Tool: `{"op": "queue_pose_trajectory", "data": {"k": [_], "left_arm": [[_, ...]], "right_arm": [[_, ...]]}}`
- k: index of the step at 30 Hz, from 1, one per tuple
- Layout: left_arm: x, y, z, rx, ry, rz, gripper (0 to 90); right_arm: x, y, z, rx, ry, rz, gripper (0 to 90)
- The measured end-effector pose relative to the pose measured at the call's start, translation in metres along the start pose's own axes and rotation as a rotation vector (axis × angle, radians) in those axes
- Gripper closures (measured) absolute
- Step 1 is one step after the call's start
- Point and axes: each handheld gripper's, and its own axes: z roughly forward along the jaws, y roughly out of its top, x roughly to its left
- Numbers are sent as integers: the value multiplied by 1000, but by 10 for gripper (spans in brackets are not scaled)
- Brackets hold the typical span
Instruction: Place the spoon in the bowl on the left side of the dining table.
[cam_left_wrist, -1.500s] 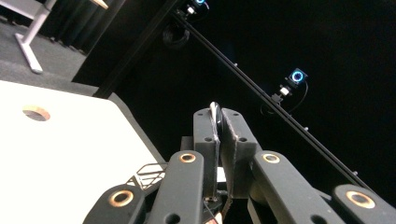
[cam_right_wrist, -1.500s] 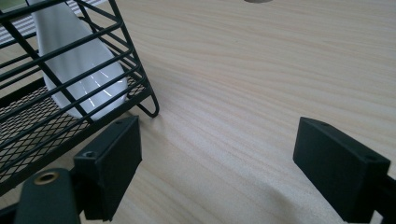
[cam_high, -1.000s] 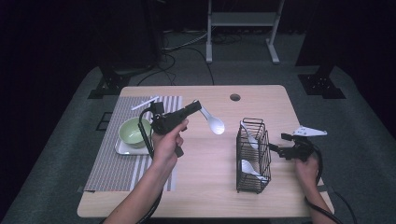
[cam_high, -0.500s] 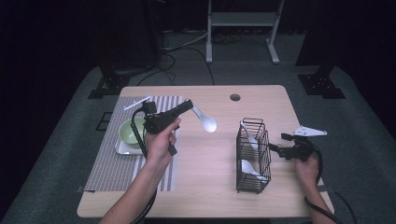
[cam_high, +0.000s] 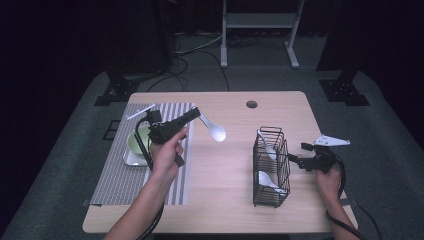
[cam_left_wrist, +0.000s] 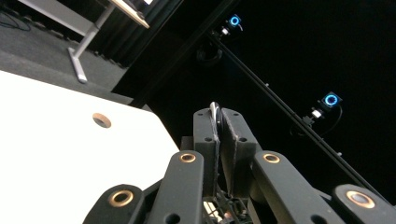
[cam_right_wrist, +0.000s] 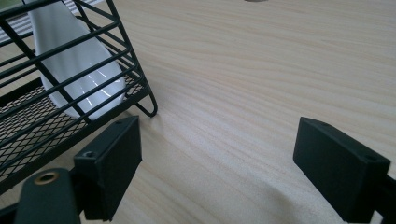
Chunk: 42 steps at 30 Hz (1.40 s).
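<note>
A person sits at a wooden table (cam_high: 220, 180) with a two-jaw gripper in each hand. The left gripper (cam_high: 196, 114) is raised above the table, its jaws clamped together on the handle of a white spoon (cam_high: 213, 129). The spoon's long axis runs out from the jaws and slopes down, away from the hand, ending in the oval bowl of the spoon, which hangs in the air. In the left gripper view, a thin sliver of the handle (cam_left_wrist: 214, 112) shows pinched edge-on between the two pads.

Beyond the spoon's tip, farther along the way the left gripper points, stands a black wire basket (cam_high: 270, 167). It is well apart from the spoon. Two more white spoons already lean inside it.

The right gripper (cam_high: 296, 160) rests low just beside the basket's far side, its jaws spread wide with nothing between them. In the right gripper view, the basket's wire foot (cam_right_wrist: 148, 109) sits just ahead of one jaw, and a glossy white spoon shows through the bars.

Behind the left hand, on a striped placemat (cam_high: 120, 175), lies a pale green bowl (cam_high: 132, 142) on a small tray.

The likely next move is carrying the held spoon across to the basket; the right gripper looks placed to steady it.
</note>
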Motion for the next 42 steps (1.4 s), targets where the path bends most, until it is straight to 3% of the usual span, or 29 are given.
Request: {"op": "queue_pose_trajectory", "data": {"k": [22, 42], "left_arm": [[20, 1, -17, -21, 38, -24, 853], [40, 19, -53, -87, 99, -27, 853]], "right_arm": [[-1, 0, -2, -20, -21, 25, 141], [-3, -1, -4, -29, -14, 39, 142]]}}
